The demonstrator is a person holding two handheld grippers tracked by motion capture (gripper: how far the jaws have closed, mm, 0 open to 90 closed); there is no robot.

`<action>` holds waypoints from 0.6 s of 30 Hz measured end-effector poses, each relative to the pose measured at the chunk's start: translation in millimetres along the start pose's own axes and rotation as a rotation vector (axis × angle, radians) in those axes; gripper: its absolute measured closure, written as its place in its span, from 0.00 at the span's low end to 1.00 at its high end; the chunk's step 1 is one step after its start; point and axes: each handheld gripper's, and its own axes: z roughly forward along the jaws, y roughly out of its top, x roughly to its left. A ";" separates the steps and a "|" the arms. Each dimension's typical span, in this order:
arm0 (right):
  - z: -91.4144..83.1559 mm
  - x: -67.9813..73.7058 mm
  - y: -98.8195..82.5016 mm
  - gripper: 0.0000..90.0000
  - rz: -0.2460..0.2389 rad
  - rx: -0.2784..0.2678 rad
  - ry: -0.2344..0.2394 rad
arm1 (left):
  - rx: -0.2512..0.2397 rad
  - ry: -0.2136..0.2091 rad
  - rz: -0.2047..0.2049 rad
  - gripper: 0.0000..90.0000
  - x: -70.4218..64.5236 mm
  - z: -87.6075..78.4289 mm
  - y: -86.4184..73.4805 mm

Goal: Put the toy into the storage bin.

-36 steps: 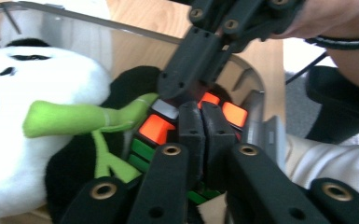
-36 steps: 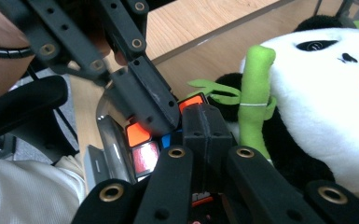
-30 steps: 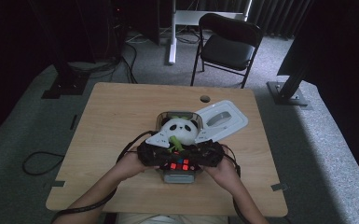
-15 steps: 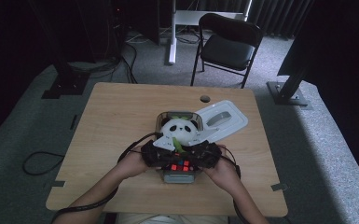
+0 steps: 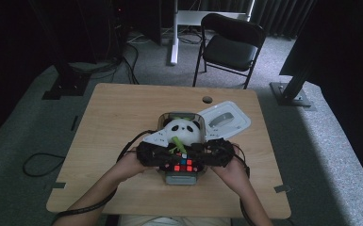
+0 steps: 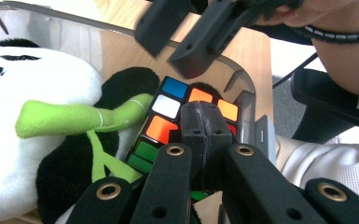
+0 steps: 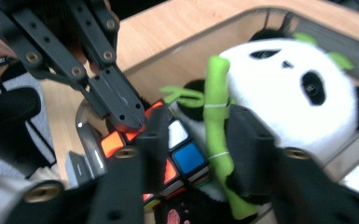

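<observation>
A clear plastic box (image 5: 181, 176) sits on the wooden worktop (image 5: 118, 117), close to the person's edge. Inside it lies a toy panda (image 5: 184, 132) and a colour cube (image 5: 183, 164). The panda's white head is at the far end of the box, and its black body runs back toward the person. A green bamboo stick (image 6: 74, 116) lies along the panda's front, and its long way runs the same way as the box. The cube is at the near end of the box, pressed against the panda's black body and tipped up on an edge. The box's white lid (image 5: 226, 120) lies flat on the worktop, just beside the box on the right. The left claw (image 6: 204, 126) is pinched shut, with its tip right on the cube's orange squares. The right claw (image 7: 198, 135) has just been opening; it now stands partly open, with the cube's corner and the green stick in the gap, and the pads are not squeezing them. A small round hole (image 5: 207, 100) is in the worktop near its far edge. The floor is grey carpet, and a black chair (image 5: 231, 44) stands past the worktop in a dark room.
</observation>
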 end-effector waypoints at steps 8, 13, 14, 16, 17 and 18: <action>-8.7 -20.9 -6.8 0.43 0.157 -0.033 -0.052 | -0.080 0.034 -0.070 0.47 9.7 -13.6 -5.0; -16.1 -29.8 -12.8 0.45 0.170 -0.032 -0.108 | -0.088 0.081 -0.090 0.21 15.2 -24.7 -8.9; -17.0 -30.7 -13.5 0.42 0.168 -0.030 -0.116 | -0.095 0.087 -0.095 0.20 16.4 -26.9 -10.3; -19.8 -32.2 -15.4 0.42 0.167 -0.042 -0.149 | -0.123 0.100 -0.107 0.18 19.9 -30.7 -14.0; -20.6 -34.2 -16.3 0.39 0.176 -0.041 -0.148 | -0.127 0.116 -0.111 0.11 21.4 -32.8 -15.8; -21.8 -35.8 -17.3 0.39 0.182 -0.050 -0.159 | -0.133 0.131 -0.113 0.10 22.7 -35.4 -17.8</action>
